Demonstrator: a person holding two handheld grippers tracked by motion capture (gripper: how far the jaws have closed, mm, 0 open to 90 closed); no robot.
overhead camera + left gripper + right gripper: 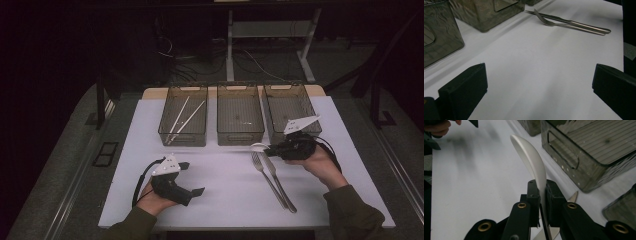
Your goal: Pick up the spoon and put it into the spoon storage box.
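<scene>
My right gripper (270,148) is shut on the handle of a white spoon (259,146), held just above the table in front of the middle bin. In the right gripper view the spoon (531,157) stands on edge between the jaws of the gripper (542,188), its bowl pointing away. A metal fork (264,172) and knife (280,182) lie side by side on the white table, just below that gripper. At the lower left my left gripper (192,177) rests open with nothing between its jaws. The left gripper view has the fork (564,24) and knife (576,23) far ahead of the gripper (539,87).
Three smoky clear bins stand in a row at the back of the table: the left bin (183,141) holds pale chopsticks (181,119), with the middle bin (240,136) and right bin (285,89) beside it. Bare white table (220,175) lies between the grippers.
</scene>
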